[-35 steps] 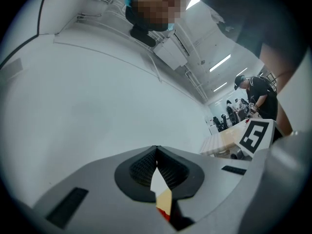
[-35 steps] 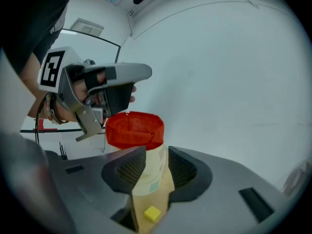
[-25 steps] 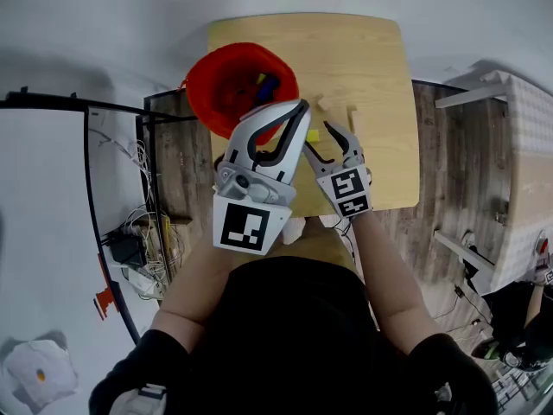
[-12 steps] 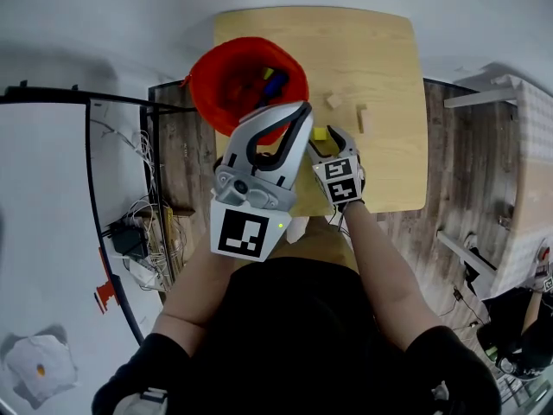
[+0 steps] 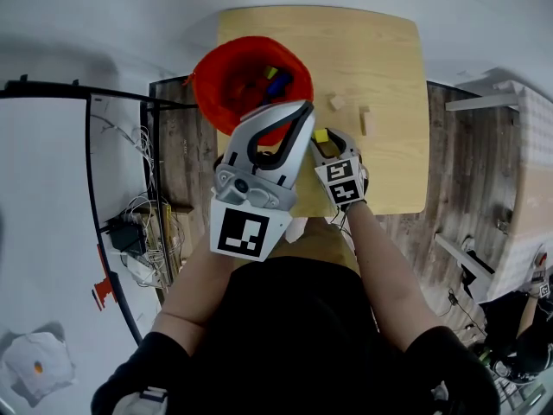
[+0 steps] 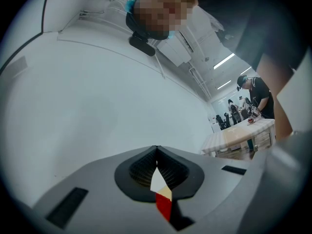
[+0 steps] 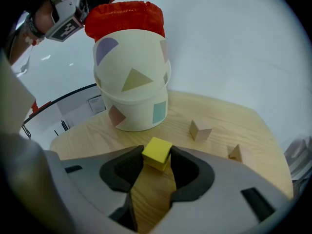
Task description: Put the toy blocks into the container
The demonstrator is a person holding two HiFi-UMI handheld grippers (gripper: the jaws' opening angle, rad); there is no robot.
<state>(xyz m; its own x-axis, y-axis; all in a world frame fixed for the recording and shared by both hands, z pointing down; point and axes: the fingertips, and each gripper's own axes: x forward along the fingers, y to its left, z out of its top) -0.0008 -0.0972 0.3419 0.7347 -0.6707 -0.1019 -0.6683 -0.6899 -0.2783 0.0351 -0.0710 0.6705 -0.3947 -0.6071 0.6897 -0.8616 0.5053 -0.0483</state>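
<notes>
wooden table (image 5: 384, 171): light top, carrying all the items noted below.

container (image 5: 205, 85): pale tub with coloured shapes on its wall (image 7: 131, 94) and a red liner folded over the rim. it stands at the table's far left corner, and a few coloured blocks already lie inside.

left gripper (image 5: 295, 118): raised above the near left of the table, jaws together with nothing between them. it takes no part in the pick.

right gripper (image 5: 321, 143): low over the table near the container, jaws closing on the yellow block (image 7: 157, 153). the pads flank it left and right and appear to touch both sides.

recommendation for this step: finish the closure squarely on two opposite flat faces. the cube sits slightly turned to the pads, so a grip on the corners could twist it out. it appears to rest on the table, so lift straight up before swinging left, and clear the tall red rim before release.

yellow block, condition: small bright cube with crisp edges and plain matt faces, held at the pad tips rather than deep in the jaws.

two bare wooden blocks (image 7: 200, 129) (image 7: 236, 153) lie beyond on the right, well apart from the jaws, not yet collected.
</notes>
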